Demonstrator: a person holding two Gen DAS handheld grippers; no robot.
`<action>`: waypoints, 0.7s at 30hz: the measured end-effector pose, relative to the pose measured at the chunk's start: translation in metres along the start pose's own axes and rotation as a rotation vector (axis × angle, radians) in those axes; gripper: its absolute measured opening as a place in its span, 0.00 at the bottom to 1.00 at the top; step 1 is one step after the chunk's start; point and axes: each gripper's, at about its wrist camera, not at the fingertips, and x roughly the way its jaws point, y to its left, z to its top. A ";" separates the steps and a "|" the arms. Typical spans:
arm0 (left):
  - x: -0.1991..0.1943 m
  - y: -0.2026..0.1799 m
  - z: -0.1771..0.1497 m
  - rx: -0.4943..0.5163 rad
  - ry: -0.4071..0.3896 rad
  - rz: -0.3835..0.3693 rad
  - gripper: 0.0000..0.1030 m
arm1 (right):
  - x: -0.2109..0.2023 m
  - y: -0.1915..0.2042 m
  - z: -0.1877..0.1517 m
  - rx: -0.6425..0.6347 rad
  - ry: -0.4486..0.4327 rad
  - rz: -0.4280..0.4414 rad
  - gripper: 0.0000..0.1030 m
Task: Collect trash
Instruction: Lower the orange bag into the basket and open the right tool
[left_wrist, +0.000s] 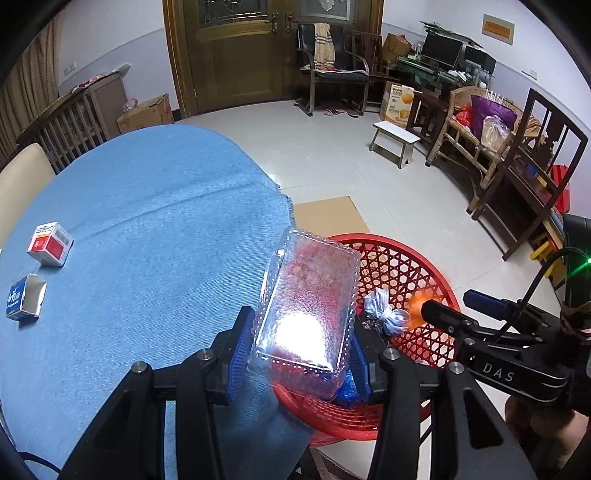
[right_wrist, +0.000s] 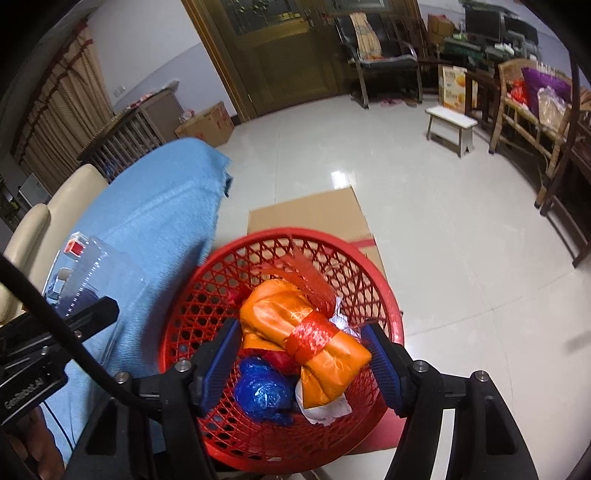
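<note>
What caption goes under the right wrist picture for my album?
Open right tongs over a red plastic lattice basket holding an orange shiny wrapped bundle and a blue crumpled bag.

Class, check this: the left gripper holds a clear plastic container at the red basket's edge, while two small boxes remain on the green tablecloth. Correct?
Not quite: the tablecloth is blue, as the left wrist view shows. The left gripper does hold the clear plastic container at the red basket, and two small boxes remain.
</note>
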 end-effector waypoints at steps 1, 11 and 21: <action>0.001 -0.001 0.000 0.001 0.002 -0.001 0.47 | 0.000 -0.001 0.000 0.001 0.000 -0.008 0.75; 0.014 -0.019 0.007 0.024 0.028 -0.019 0.47 | -0.017 -0.034 0.009 0.118 -0.054 0.007 0.75; 0.026 -0.046 0.014 0.065 0.046 -0.067 0.55 | -0.039 -0.067 0.014 0.221 -0.098 -0.021 0.75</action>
